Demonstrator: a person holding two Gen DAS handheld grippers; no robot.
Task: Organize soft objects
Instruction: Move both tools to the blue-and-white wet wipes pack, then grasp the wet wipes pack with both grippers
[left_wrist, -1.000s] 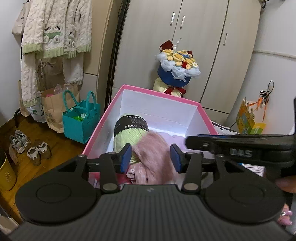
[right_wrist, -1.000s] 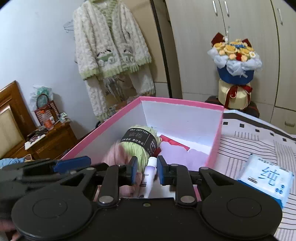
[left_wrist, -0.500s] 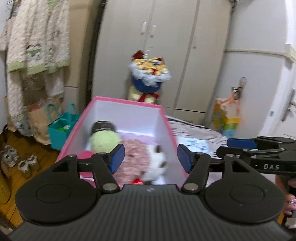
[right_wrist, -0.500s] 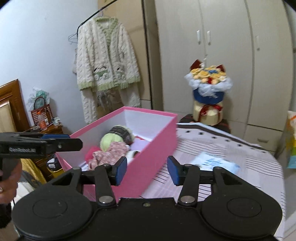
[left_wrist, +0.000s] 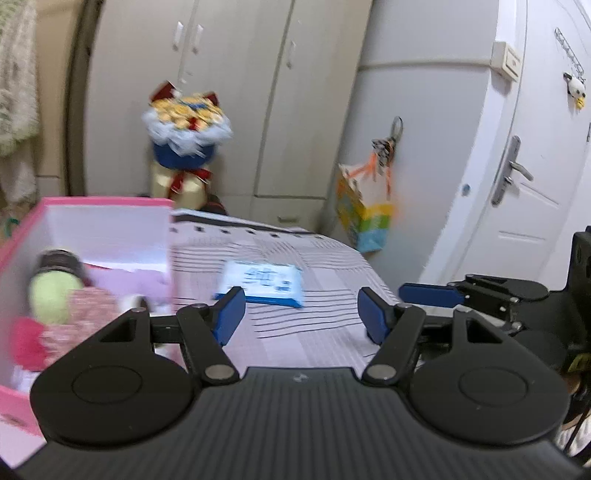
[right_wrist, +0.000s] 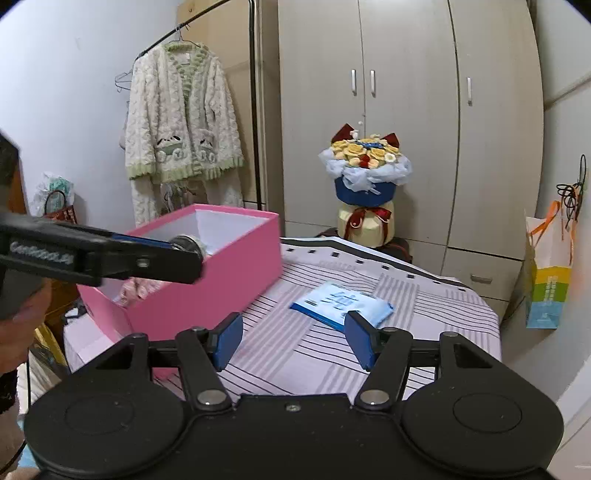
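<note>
A pink box (right_wrist: 236, 266) stands on the striped bedcover, at the left in both views (left_wrist: 22, 229). Inside it lie a green yarn ball (left_wrist: 53, 295), a pink knit piece (left_wrist: 92, 314) and a red soft item (left_wrist: 26, 339). A blue-and-white tissue pack (left_wrist: 262, 280) lies on the cover right of the box, also seen in the right wrist view (right_wrist: 341, 301). My left gripper (left_wrist: 301, 315) is open and empty above the cover, facing the pack. My right gripper (right_wrist: 291, 339) is open and empty, back from the box and pack.
A flower bouquet (right_wrist: 365, 184) stands behind the bed by the wardrobe (right_wrist: 406, 110). A knit cardigan (right_wrist: 181, 125) hangs on a rail at the left. A colourful paper bag (right_wrist: 548, 273) hangs at the right near a white door (left_wrist: 535, 166).
Both grippers have pulled back out of the pink box and swung right toward the tissue pack. The right gripper let go of a small bottle in the box and both have opened wider.
</note>
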